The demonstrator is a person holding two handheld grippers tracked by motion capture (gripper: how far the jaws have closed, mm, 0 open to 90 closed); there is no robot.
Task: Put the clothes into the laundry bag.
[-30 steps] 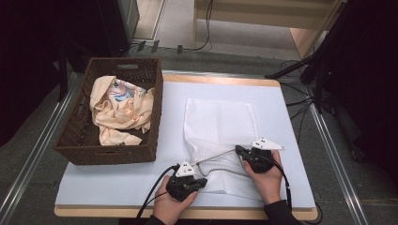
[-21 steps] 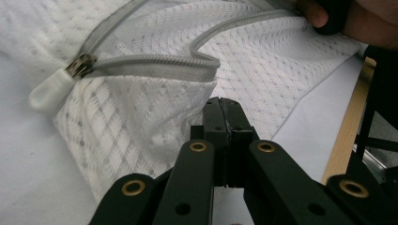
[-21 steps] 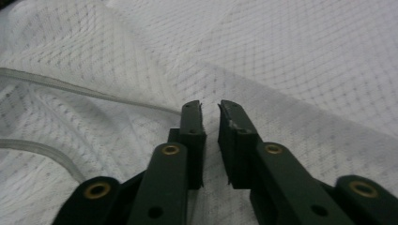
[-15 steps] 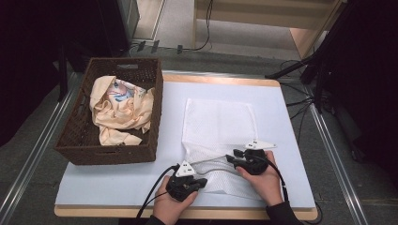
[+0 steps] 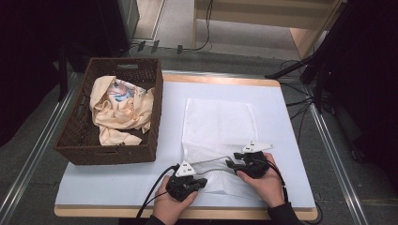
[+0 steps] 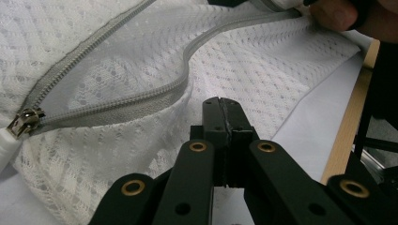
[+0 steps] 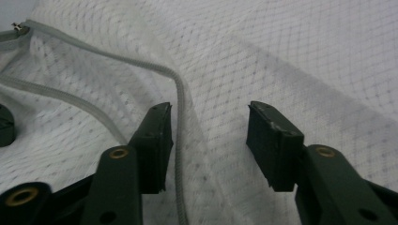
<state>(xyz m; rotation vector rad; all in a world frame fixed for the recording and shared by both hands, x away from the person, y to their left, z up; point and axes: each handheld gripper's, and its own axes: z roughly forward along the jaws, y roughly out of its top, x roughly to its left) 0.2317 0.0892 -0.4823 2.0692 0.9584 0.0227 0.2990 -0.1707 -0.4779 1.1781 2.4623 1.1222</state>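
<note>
Near edge of the mesh laundry bag hidden beneath both hands at the table's front edge. Print on the cloth in the basket too small to identify. Forearms cut off by the frame's bottom.

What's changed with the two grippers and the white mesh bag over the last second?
The right gripper shifted slightly leftward along the white mesh zip bag; its jaws have just been opening and now straddle the grey zipper edge without pressing it. The left gripper stayed shut on the bag's fabric; the brown wicker basket is unmoved.
</note>
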